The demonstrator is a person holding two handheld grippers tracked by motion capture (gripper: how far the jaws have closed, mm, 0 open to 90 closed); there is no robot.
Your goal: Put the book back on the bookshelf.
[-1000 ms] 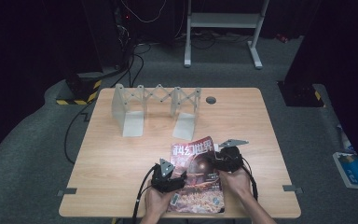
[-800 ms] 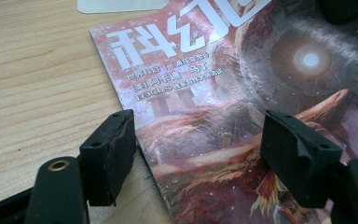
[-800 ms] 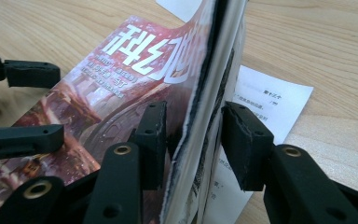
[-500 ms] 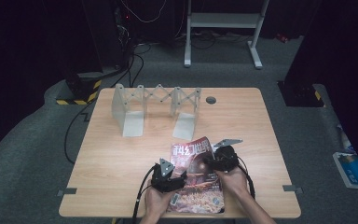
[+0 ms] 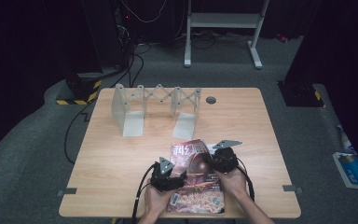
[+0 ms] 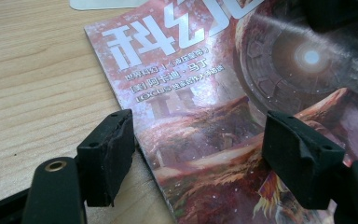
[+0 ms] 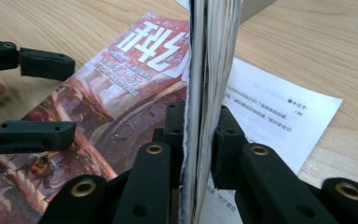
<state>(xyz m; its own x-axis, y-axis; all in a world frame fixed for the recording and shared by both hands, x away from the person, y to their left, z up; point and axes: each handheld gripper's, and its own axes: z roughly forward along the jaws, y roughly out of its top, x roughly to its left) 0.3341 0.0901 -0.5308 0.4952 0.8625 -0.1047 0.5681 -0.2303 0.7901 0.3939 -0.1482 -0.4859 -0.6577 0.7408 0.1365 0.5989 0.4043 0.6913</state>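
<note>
A magazine (image 5: pixel 196 179) with a red cover lies near the table's front edge. My right gripper (image 5: pixel 209 162) is shut on the magazine's right side, and the thick stack of pages (image 7: pixel 213 56) stands upright between its jaws (image 7: pixel 200 126). The cover (image 7: pixel 116 98) slopes down to the left of that gripper. My left gripper (image 5: pixel 182 176) hovers open over the magazine's left edge (image 6: pixel 121 100), one finger over bare wood and the other over the cover (image 6: pixel 198 135). From the right gripper view, the left gripper (image 7: pixel 67 98) also looks open.
A pale accordion-style rack (image 5: pixel 156 100) stands at the back left of the wooden table (image 5: pixel 261 126). A round cable hole (image 5: pixel 210 99) is behind it to the right. A printed white sheet (image 7: pixel 270 112) lies under the lifted pages.
The right gripper has shifted slightly left with the magazine's edge held in it. The left gripper has barely moved.
</note>
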